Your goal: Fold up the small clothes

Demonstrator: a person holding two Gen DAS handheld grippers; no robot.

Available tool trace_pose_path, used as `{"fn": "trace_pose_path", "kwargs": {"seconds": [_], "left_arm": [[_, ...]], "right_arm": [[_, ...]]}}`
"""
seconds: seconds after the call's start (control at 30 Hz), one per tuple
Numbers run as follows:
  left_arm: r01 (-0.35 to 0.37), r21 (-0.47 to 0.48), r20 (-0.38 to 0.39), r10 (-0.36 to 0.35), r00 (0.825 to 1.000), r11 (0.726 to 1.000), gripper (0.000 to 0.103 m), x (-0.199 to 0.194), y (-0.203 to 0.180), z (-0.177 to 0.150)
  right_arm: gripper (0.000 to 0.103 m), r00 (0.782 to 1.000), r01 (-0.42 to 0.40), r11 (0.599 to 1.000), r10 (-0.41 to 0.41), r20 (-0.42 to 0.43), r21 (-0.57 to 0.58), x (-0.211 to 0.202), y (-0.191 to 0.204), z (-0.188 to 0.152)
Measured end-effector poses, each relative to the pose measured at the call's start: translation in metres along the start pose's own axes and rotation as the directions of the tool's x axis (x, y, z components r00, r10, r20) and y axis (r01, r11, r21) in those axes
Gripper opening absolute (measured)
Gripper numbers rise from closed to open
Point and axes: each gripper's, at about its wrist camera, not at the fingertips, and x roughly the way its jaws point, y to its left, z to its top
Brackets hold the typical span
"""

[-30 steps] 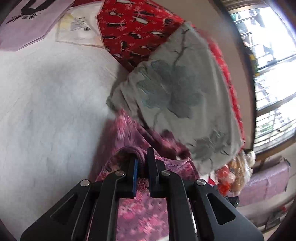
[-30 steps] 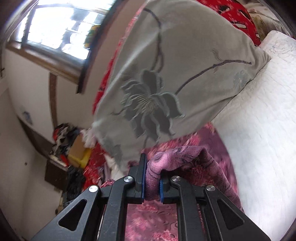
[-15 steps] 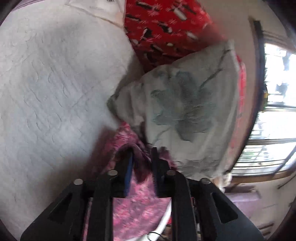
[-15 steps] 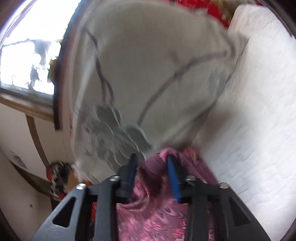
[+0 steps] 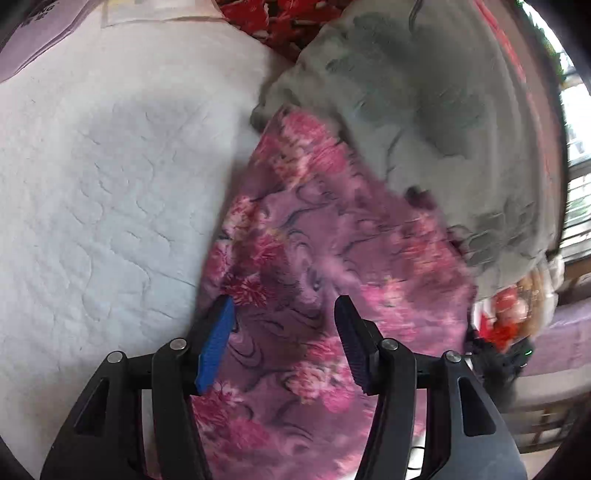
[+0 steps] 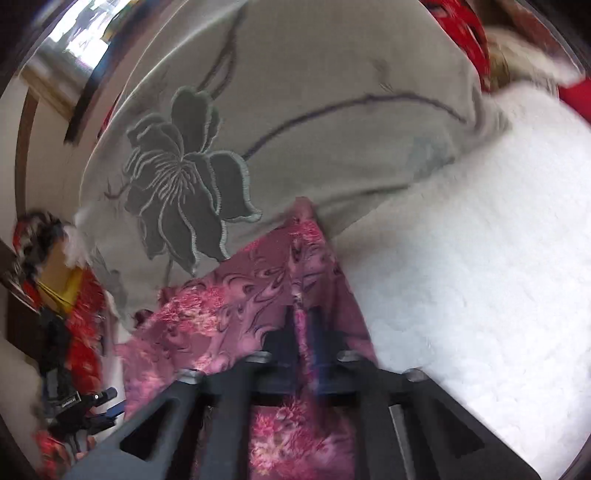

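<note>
A pink and purple floral garment [image 5: 325, 229] lies spread on the white quilted bed [image 5: 92, 184], its far edge against a grey pillow. My left gripper [image 5: 284, 301] hovers just over the cloth. Its jaws are opening and stand well apart, and the pads press on nothing. In the right wrist view the same garment [image 6: 229, 310] runs up to the pillow. My right gripper [image 6: 303, 312] is shut on a thin raised fold of it, and the blurred fingers sit close together.
A grey pillow [image 5: 424, 103] embroidered with a flower [image 6: 184, 177] leans at the garment's far edge. A red patterned blanket [image 5: 280, 22] lies behind it. A purple bag [image 5: 29, 33] rests at the bed's far corner. Bare quilt [image 6: 461, 258] stretches beside the garment. Clutter [image 6: 66, 332] lies off the bed.
The left gripper let go of its bunched fold and opened. The right jaws opened, then closed on a thinner fold. Both came down, and the garment now lies flatter on the bed.
</note>
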Motion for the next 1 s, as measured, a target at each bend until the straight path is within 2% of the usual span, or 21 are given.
{"fn": "trace_pose_path", "kwargs": {"seconds": [0.1, 0.13, 0.17, 0.27, 0.33, 0.4, 0.47, 0.5, 0.57, 0.7, 0.77, 0.8, 0.87, 0.93, 1.0], "left_arm": [[-0.013, -0.005, 0.008, 0.013, 1.0, 1.0, 0.055, -0.01, -0.005, -0.002], [-0.011, 0.002, 0.004, 0.011, 1.0, 1.0, 0.055, -0.013, -0.007, -0.003], [-0.014, 0.021, 0.002, 0.014, 1.0, 1.0, 0.055, -0.017, -0.01, -0.007], [-0.028, 0.127, 0.023, 0.025, 0.999, 0.992, 0.056, -0.034, -0.026, -0.037], [-0.078, 0.173, 0.031, 0.074, 0.997, 0.982, 0.063, -0.03, -0.032, -0.052], [-0.132, 0.205, 0.018, 0.131, 0.991, 0.97, 0.063, -0.017, -0.032, -0.064], [-0.177, 0.242, 0.047, 0.171, 0.984, 0.954, 0.063, -0.012, -0.034, -0.073], [-0.195, 0.247, 0.056, 0.187, 0.981, 0.949, 0.063, -0.016, -0.037, -0.076], [-0.21, 0.248, 0.068, 0.199, 0.978, 0.946, 0.064, -0.026, -0.044, -0.085], [-0.184, 0.257, 0.061, 0.174, 0.983, 0.949, 0.064, -0.034, -0.048, -0.11], [-0.22, 0.259, 0.029, 0.22, 0.975, 0.941, 0.064, -0.021, -0.046, -0.121], [-0.241, 0.259, 0.019, 0.244, 0.969, 0.935, 0.064, -0.016, -0.045, -0.123], [-0.286, 0.286, 0.05, 0.284, 0.958, 0.914, 0.064, -0.009, -0.048, -0.131], [-0.317, 0.311, 0.072, 0.31, 0.948, 0.896, 0.069, -0.009, -0.056, -0.137], [-0.321, 0.313, 0.069, 0.315, 0.947, 0.894, 0.072, -0.006, -0.058, -0.14]], "right_arm": [[0.007, 0.992, 0.096, 0.995, -0.098, -0.078, -0.019, 0.011, -0.001, -0.002], [0.013, 0.993, 0.103, 0.994, -0.105, -0.059, -0.039, 0.003, 0.003, -0.002], [0.013, 0.992, 0.115, 0.991, -0.118, -0.035, -0.061, -0.005, 0.006, -0.003], [0.015, 1.0, 0.026, 0.995, -0.025, 0.016, -0.101, -0.036, 0.016, -0.015], [0.023, 1.0, -0.028, 0.992, 0.03, 0.009, -0.121, -0.05, 0.017, -0.033], [0.025, 0.999, -0.006, 0.99, -0.002, -0.052, -0.143, -0.042, 0.015, -0.049], [0.019, 0.988, 0.059, 0.983, -0.083, -0.133, -0.174, -0.028, 0.008, -0.064], [0.019, 0.99, 0.06, 0.981, -0.082, -0.114, -0.184, -0.033, 0.004, -0.065], [0.026, 0.995, 0.051, 0.986, -0.063, -0.072, -0.161, -0.053, 0.003, -0.066], [0.026, 0.999, 0.04, 0.984, -0.044, -0.018, -0.174, -0.082, 0.004, -0.078], [0.028, 0.998, 0.043, 0.98, -0.05, -0.032, -0.195, -0.085, 0.005, -0.089], [0.028, 0.994, 0.067, 0.977, -0.083, -0.072, -0.2, -0.079, 0.001, -0.098], [0.024, 0.982, 0.107, 0.975, -0.135, -0.135, -0.197, -0.072, -0.007, -0.109], [0.028, 0.988, 0.089, 0.979, -0.11, -0.111, -0.182, -0.084, -0.009, -0.116], [0.028, 0.996, 0.039, 0.983, -0.054, -0.077, -0.181, -0.099, -0.005, -0.121]]}}
